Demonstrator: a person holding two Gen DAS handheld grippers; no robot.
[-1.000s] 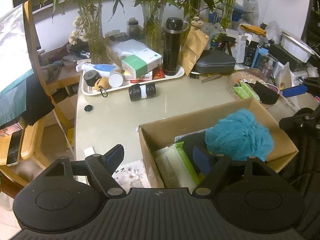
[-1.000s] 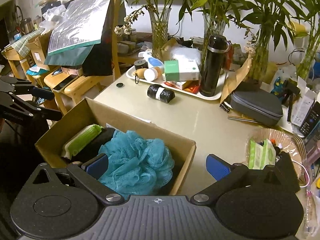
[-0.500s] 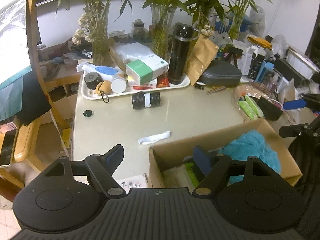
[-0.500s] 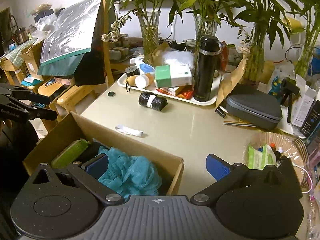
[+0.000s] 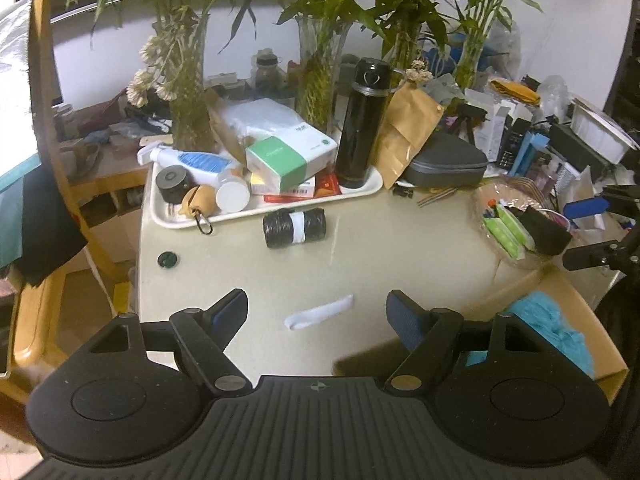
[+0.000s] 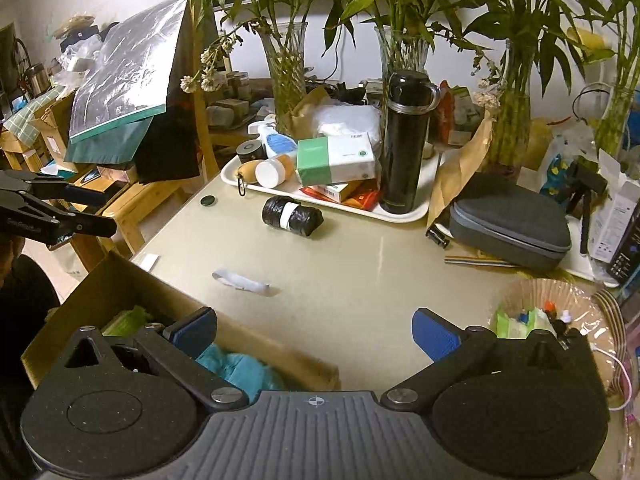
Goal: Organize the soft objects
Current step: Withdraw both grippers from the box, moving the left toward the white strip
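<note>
A cardboard box (image 6: 120,284) sits at the near edge of the table, low in both views. It holds a teal bath pouf (image 5: 556,328) (image 6: 236,368) and a green soft pack (image 6: 128,316). A white cloth strip (image 5: 320,313) (image 6: 240,280) lies flat on the table just past the box. My left gripper (image 5: 316,314) is open above that strip, nothing between its fingers. Open and empty too, my right gripper (image 6: 316,332) hangs over the box's far right corner. Each gripper shows at the side of the other's view.
A white tray (image 5: 160,216) at the back holds a black flask (image 5: 360,128), boxes and bottles. A black roll (image 5: 294,222) lies before it. A grey case (image 5: 444,160), a wrapped basket (image 6: 532,292), plant vases and a wooden chair (image 5: 36,320) crowd the edges.
In both views the box has slid down toward the lower edge of the picture. The white strip, hidden a second ago, now lies in plain sight. Both grippers stayed open.
</note>
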